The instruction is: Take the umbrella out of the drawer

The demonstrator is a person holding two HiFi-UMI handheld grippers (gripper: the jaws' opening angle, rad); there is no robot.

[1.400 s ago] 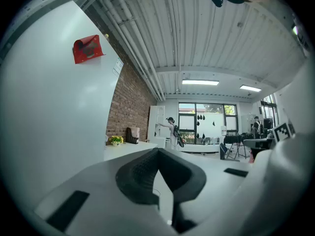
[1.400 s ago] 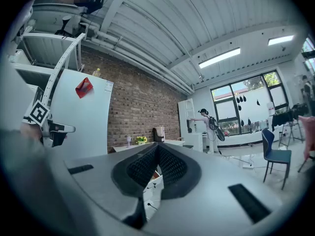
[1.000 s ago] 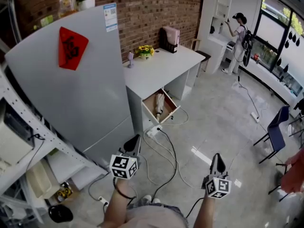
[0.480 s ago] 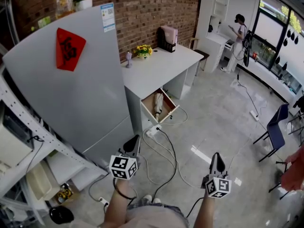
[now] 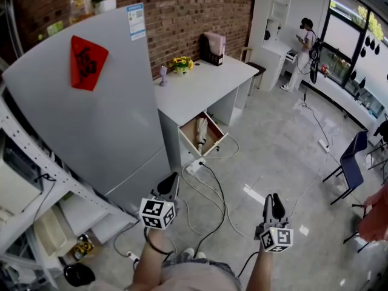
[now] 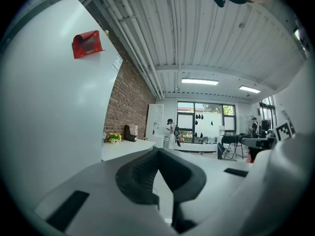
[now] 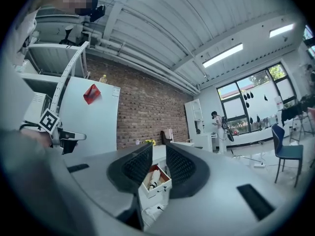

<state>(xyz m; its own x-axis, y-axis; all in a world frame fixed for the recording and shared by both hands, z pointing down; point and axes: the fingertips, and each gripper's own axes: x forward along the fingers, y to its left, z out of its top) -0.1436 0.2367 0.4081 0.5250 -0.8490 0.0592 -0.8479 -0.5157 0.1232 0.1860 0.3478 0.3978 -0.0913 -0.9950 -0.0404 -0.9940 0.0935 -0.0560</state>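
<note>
currently: left gripper (image 5: pixel 174 176) jaws pressed together, empty; right gripper (image 5: pixel 271 197) jaws opening, narrow gap, nothing between, where earlier they met. both point level on forward-held forearms. umbrella (image 5: pixel 200 133) lies in open drawer (image 5: pixel 187 139), 12 o'clock, well apart.

Bright even daylight from windows (image 5: pixel 350 18) at right, ceiling strips (image 6: pixel 199 81) lit, pale glare patch on glossy floor (image 5: pixel 255 195), shadows soft, strong fisheye bend at edges, gripper views ringed by dark vignette, near foreground blurred.
</note>
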